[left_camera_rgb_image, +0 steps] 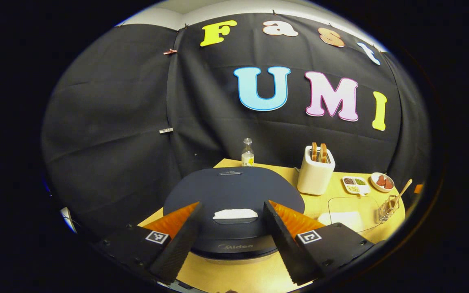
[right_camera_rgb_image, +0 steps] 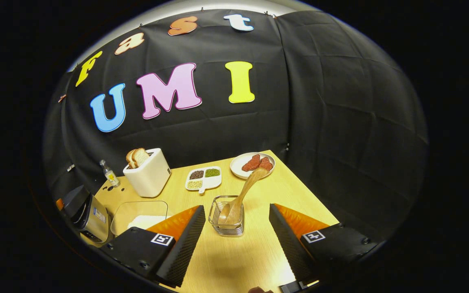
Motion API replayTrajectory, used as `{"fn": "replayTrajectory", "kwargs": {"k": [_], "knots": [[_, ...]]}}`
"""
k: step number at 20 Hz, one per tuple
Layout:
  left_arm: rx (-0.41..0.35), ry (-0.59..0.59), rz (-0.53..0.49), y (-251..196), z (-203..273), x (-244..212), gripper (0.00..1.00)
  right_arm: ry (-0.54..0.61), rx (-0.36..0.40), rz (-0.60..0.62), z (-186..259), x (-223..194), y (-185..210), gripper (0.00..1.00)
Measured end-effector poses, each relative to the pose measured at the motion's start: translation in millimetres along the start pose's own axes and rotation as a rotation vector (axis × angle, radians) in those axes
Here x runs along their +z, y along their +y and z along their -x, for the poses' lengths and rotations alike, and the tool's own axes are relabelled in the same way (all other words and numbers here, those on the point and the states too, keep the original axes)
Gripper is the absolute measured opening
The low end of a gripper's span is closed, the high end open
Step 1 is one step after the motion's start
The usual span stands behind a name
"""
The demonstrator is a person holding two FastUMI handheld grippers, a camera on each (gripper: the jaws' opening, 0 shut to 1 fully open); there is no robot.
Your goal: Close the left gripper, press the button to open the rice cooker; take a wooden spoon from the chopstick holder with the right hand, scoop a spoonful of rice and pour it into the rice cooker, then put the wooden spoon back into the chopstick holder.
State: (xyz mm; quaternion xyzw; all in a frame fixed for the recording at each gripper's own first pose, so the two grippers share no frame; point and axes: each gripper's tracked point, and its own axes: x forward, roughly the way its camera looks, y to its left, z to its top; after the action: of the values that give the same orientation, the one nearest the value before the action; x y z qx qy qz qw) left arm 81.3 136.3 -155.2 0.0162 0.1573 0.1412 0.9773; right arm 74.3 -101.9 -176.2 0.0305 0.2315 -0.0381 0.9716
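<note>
The left gripper (left_camera_rgb_image: 232, 228) hangs just in front of the rice cooker (left_camera_rgb_image: 234, 203), fingers spread wide and released, holding nothing. The cooker's dark lid is down, and its pale button (left_camera_rgb_image: 235, 214) sits between the fingers, untouched. The right gripper (right_camera_rgb_image: 236, 234) is likewise spread and empty above the wooden tabletop (right_camera_rgb_image: 242, 256). Just beyond it stands the clear chopstick holder (right_camera_rgb_image: 228, 221), the wooden spoon (right_camera_rgb_image: 242, 195) leaning out of it toward a plate (right_camera_rgb_image: 238, 165). To the left lies a clear container of rice (right_camera_rgb_image: 139, 215). Farther back stand a divided dish (right_camera_rgb_image: 203, 178), a white toaster (right_camera_rgb_image: 149, 171) and a small bottle (right_camera_rgb_image: 108, 173).
</note>
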Motion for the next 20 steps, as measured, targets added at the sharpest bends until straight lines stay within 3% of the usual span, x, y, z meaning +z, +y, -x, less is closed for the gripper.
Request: {"fn": "replayTrajectory", "kwargs": {"k": [3,6,16,20], "knots": [[0.013,0.067,0.013,0,-5,-31,0.99,0.013,0.018,0.002,-2,-4,1,0.99],[0.015,0.026,-0.003,-2,-2,-27,0.99,0.026,0.039,0.005,-4,-9,1,0.99],[0.053,0.065,0.011,-2,-3,-31,0.99,0.087,0.129,0.018,-25,-49,-1,0.99],[0.013,-0.068,-0.019,-30,31,14,0.95,-0.017,0.148,0.04,2,-18,6,0.99]]}}
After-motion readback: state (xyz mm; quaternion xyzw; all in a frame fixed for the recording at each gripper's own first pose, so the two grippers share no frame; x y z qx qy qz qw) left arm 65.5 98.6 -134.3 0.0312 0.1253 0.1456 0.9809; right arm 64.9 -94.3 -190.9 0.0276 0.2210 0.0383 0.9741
